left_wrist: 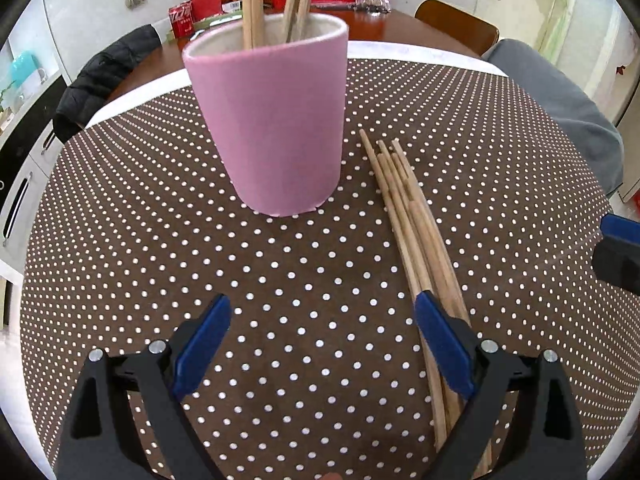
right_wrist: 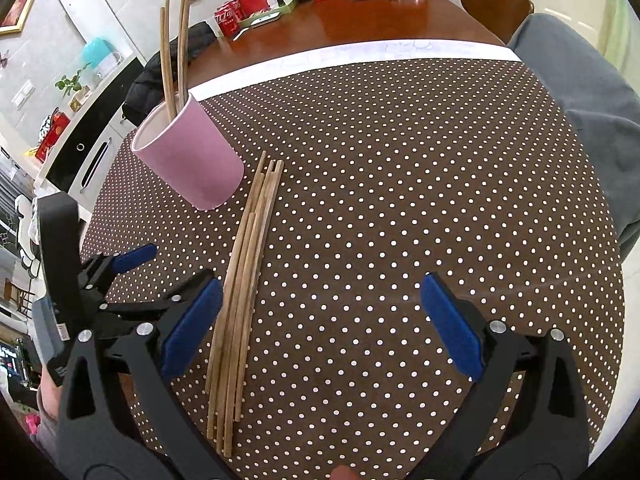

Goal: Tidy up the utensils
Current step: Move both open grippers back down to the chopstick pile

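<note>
Standing upright on the brown white-dotted tablecloth point(left_wrist: 280, 280), the pink cylindrical cup point(left_wrist: 276, 128) holds a few wooden chopsticks point(left_wrist: 253, 4). Just beside its base lies a loose bundle of bamboo chopsticks point(right_wrist: 244, 280), ends toward the near edge. The left gripper point(left_wrist: 322, 320) hovers with jaws spread, empty, its right finger over the bundle. The right gripper point(right_wrist: 320, 312) is likewise spread and empty, with bare cloth between its fingers. Writing on the red box point(left_wrist: 181, 20) is unreadable.
</note>
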The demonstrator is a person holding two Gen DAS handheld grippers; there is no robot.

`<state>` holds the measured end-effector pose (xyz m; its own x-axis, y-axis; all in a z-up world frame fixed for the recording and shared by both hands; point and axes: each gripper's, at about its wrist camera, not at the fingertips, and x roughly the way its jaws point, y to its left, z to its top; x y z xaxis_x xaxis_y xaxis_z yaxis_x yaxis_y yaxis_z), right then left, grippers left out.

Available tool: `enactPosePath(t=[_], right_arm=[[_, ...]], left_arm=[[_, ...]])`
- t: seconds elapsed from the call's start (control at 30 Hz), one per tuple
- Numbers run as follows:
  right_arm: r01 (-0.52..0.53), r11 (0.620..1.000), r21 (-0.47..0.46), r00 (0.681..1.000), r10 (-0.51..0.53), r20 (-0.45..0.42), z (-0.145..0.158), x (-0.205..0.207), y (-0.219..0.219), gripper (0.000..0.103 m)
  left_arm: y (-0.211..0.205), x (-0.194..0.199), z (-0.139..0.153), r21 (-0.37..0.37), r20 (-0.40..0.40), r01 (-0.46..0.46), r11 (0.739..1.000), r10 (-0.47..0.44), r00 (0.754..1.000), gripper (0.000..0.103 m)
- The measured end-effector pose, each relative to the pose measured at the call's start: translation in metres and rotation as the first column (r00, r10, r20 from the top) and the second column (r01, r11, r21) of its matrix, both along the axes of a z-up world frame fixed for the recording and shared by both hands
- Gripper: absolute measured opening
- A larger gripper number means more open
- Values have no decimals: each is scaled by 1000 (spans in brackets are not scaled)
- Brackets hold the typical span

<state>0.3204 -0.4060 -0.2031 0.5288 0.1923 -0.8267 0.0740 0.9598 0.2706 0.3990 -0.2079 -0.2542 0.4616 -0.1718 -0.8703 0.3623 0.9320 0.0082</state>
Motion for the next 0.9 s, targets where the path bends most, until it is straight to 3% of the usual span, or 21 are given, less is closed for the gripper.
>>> enactPosePath(t=[0.57, 0.67, 0.9], right_arm=[[-17, 1000, 3, 1000, 17, -13, -10, 9, -8, 97], [-18, 1000, 5, 1000, 18, -14, -11, 10, -9, 97], [-15, 1000, 6, 1000, 15, -17, -13, 9, -16, 97]], left_arm=[[-40, 49, -9, 29, -14, -8, 1000, 8, 1000, 91], [-48, 59, -8, -5, -31, 0, 1000, -1, 1000, 77], [-47, 72, -10, -20, -33, -20, 1000, 19, 999, 76]])
